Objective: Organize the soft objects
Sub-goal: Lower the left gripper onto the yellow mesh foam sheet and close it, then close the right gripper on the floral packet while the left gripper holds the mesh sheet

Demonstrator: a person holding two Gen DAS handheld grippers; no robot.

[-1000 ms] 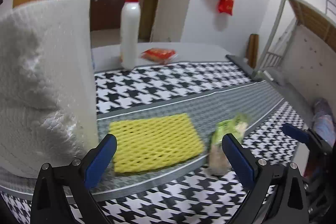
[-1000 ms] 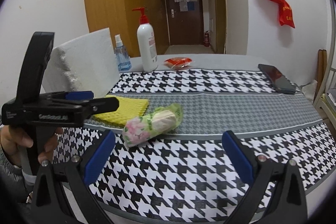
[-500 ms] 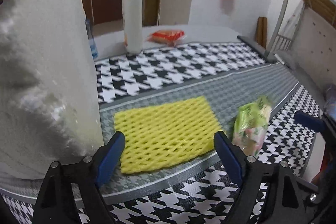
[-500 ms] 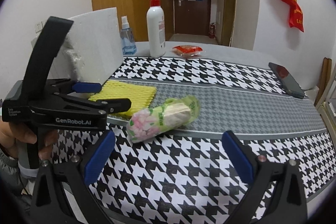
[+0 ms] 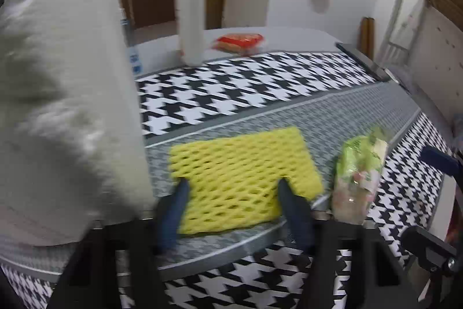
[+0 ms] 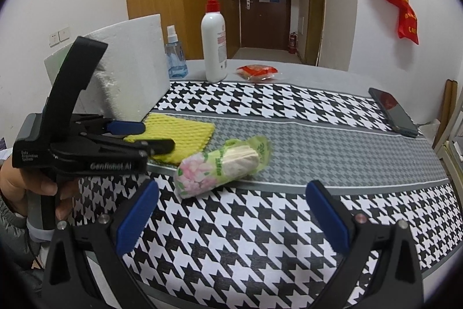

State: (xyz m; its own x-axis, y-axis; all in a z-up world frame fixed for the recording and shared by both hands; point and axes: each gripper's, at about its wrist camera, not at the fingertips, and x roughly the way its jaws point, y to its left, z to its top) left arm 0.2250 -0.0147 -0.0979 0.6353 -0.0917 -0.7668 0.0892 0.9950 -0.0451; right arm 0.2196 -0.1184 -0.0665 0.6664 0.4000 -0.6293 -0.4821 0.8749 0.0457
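Observation:
A yellow foam net pad (image 5: 240,173) lies flat on the grey band of the table; it also shows in the right wrist view (image 6: 179,135). My left gripper (image 5: 231,193) is open, its blue fingers straddling the pad's near edge; it also shows in the right wrist view (image 6: 150,136). A green floral tissue pack (image 5: 358,175) lies right of the pad, and shows in the right wrist view (image 6: 222,165). My right gripper (image 6: 231,207) is open and empty, just short of the tissue pack. A large white foam block (image 5: 63,94) stands at the left.
A white pump bottle (image 6: 214,42), a small blue spray bottle (image 6: 175,55) and a red snack packet (image 6: 256,71) stand at the table's far side. A dark phone (image 6: 392,110) lies at the far right edge. The houndstooth cloth (image 6: 260,236) covers the table.
My left gripper has moved forward and down until its fingers straddle the yellow pad's near edge, and the jaws have narrowed. My right gripper has come slightly closer to the tissue pack.

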